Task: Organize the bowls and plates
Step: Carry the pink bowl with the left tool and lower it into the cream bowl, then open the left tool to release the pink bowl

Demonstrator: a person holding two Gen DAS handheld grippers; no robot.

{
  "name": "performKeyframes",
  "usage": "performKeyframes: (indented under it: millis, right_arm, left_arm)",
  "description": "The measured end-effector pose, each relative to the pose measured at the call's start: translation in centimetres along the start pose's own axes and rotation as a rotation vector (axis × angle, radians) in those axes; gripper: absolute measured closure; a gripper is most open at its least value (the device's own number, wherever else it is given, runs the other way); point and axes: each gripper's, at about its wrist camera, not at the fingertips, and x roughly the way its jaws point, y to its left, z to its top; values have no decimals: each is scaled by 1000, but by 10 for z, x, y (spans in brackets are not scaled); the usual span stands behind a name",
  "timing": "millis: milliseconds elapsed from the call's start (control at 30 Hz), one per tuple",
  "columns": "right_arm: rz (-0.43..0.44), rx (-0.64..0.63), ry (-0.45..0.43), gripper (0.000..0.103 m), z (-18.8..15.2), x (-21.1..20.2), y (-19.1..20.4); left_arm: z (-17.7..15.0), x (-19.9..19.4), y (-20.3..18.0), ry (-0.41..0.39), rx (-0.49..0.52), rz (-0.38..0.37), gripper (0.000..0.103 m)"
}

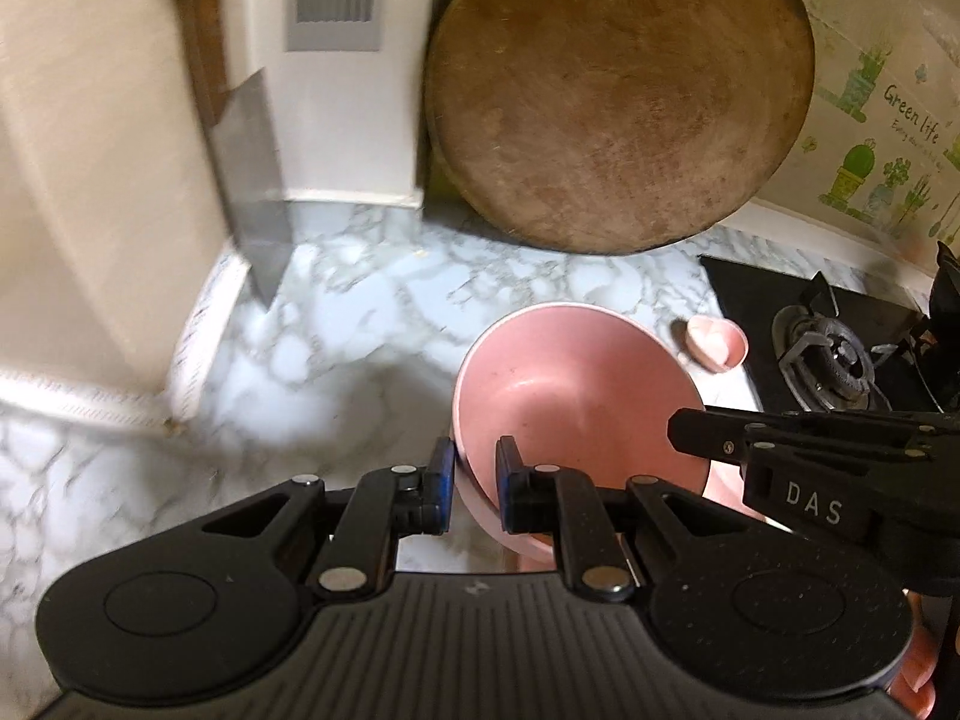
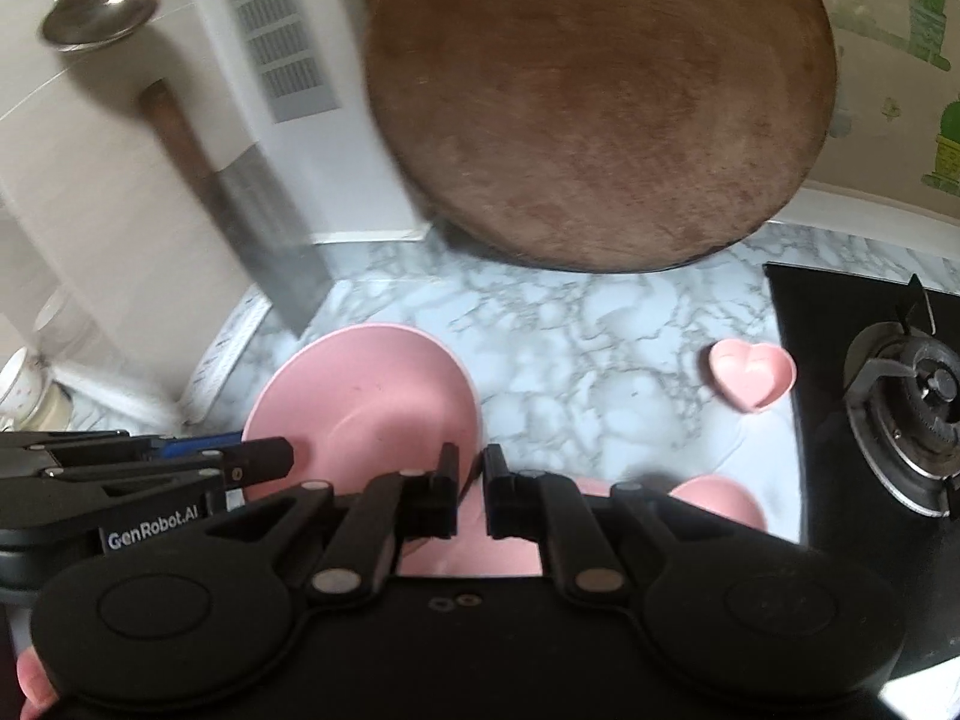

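Both cameras ride just behind their own fingers and look steeply down and forward over the marble counter (image 1: 336,312) toward the back wall. The left view sits close beside the right one — each catches the other's tool at its inner edge. They share the round wooden board (image 1: 618,102), the cleaver (image 2: 270,240), the pink bowl (image 1: 570,396) and the stove burner (image 2: 912,396).

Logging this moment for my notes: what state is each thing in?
Left gripper: shut on the pink bowl's rim.
Pink bowl: tilted, lifted off the counter.
Right gripper: jaws nearly shut on a pink edge.
Heart dish: upright on the marble counter.
Cutting board: leaning against the wall.
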Motion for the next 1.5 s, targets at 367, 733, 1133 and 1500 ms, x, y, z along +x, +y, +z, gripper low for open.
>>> performKeyframes:
  millis: [367,733,1133,1500]
  right_arm:
    - [55,-55,33,96,-34,-9,52]
    - [82,-90,108,96,-64,7,87]
    - [78,-113,151,96,-76,22,101]
    - [86,-106,178,96,-79,30,100]
  left_arm:
    - [-46,-32,39,34,-36,43,89]
    - [-81,-36,74,72,-91,66,89]
    - [-96,-20,89,112,-105,65,89]
    - [-98,-13,94,125,-111,56,89]
